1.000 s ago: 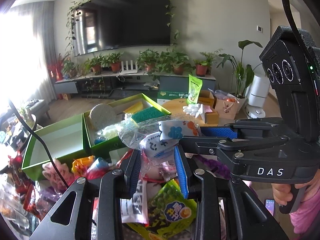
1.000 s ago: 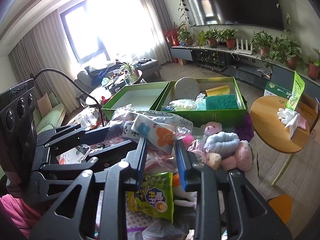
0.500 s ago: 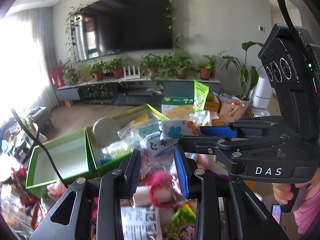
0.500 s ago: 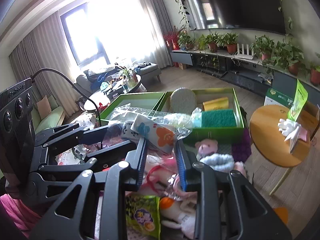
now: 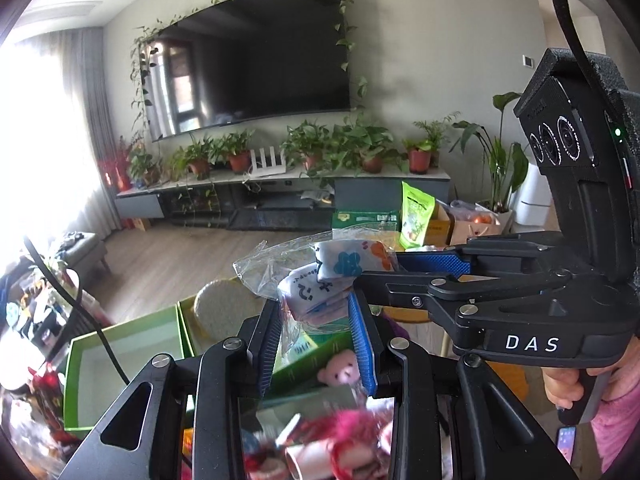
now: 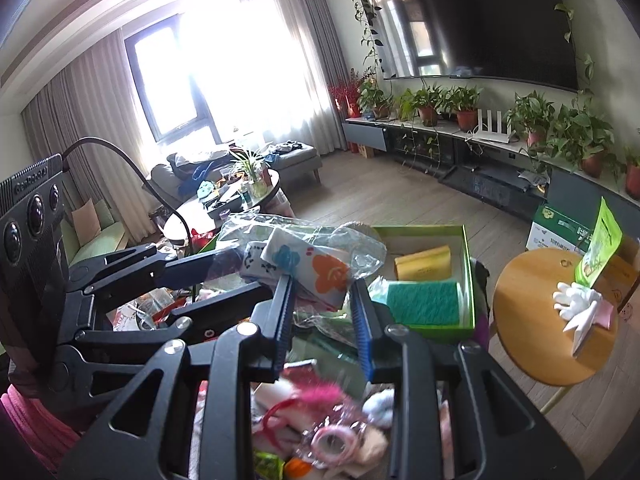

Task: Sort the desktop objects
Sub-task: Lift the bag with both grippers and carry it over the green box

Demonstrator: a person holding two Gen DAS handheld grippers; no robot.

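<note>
Held item: clear bag of patterned cloth (image 5: 320, 280), long axis running left to right, bridging both grippers.
Left gripper (image 5: 316, 344): clamped its left end.
Right gripper (image 6: 324, 320): clamped its right end.
Green box (image 6: 468, 276): lay beyond, far right.

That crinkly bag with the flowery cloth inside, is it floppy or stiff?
Probably floppy: the bag sags and wrinkles between the left gripper and right gripper. Likely light, since only thin plastic corners carry it. Possibly slippery, as the film looks shiny.
</note>
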